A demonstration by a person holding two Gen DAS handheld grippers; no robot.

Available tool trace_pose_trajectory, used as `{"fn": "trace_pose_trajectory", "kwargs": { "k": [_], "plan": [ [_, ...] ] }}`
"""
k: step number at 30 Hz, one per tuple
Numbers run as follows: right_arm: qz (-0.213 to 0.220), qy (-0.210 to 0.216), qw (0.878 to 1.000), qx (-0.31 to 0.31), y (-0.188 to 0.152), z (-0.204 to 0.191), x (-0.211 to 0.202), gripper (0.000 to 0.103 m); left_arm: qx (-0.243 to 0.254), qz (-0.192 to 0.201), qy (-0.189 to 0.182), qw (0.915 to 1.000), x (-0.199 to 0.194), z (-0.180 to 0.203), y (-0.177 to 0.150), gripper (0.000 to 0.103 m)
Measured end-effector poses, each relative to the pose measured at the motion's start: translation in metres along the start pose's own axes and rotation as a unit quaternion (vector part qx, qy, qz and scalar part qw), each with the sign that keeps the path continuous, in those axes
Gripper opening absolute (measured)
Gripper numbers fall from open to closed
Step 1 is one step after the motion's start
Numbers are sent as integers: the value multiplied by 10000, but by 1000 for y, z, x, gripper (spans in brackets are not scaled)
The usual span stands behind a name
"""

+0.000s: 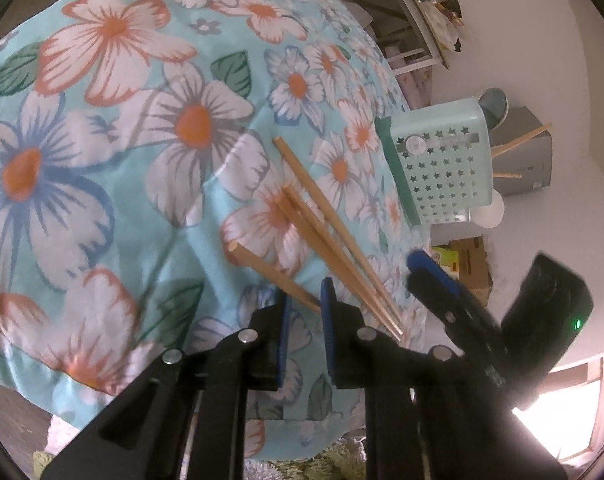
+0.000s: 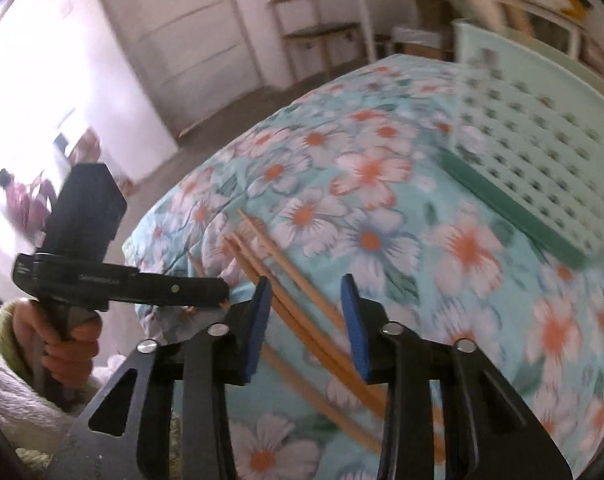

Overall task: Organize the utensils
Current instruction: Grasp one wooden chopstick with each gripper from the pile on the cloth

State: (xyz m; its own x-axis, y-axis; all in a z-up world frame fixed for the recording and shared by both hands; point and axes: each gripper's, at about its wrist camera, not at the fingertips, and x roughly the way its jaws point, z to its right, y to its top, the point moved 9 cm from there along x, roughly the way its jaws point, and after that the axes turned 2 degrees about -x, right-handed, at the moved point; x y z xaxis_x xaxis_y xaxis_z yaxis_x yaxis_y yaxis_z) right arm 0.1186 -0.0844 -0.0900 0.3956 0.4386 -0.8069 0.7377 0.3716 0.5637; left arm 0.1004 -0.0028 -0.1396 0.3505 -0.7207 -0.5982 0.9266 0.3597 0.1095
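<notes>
Floral turquoise bedspread [image 1: 114,128] underfoot, white walls and a pale door behind. Four wooden chopsticks [image 1: 321,216] lying loose on the cloth, three bunched and nearly parallel, one shorter piece [image 1: 270,270] angled across just beside them. Mint perforated basket [image 1: 441,160] tipped on its side at the bed's far edge, well apart from the sticks; two more chopsticks [image 1: 517,146] poking out behind it.

Left tool [image 1: 303,312] low over the bedspread, pointing forward, blue pads parted, tip of the angled stick lying between them, not clamped. Seen from the right wrist camera: person's left hand [image 2: 66,340] wrapped round the handle, tool body held level, reaching in from the side.

Right tool [image 2: 307,320] hovering just beside it, tilted down, pads spread wide, straddling the bunched chopsticks [image 2: 302,320] from above. Gripping nothing. Basket [image 2: 533,152] blurred, off to its right.
</notes>
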Motion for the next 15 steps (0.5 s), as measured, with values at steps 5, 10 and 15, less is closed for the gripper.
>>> {"fn": "trace_pose_trajectory", "kwargs": {
  "k": [5, 10, 15],
  "plan": [
    [-326, 168, 9980, -514, 8, -8, 24, 25, 54, -1, -25, 10000, 1, 1, -3, 14],
    [-716, 235, 9950, -652, 0, -10, 44, 16, 87, -11, -53, 9999, 1, 0, -3, 14],
    [-714, 164, 9963, -445, 0, 0, 49, 10, 103, -21, -77, 9999, 1, -1, -2, 14]
  ]
}}
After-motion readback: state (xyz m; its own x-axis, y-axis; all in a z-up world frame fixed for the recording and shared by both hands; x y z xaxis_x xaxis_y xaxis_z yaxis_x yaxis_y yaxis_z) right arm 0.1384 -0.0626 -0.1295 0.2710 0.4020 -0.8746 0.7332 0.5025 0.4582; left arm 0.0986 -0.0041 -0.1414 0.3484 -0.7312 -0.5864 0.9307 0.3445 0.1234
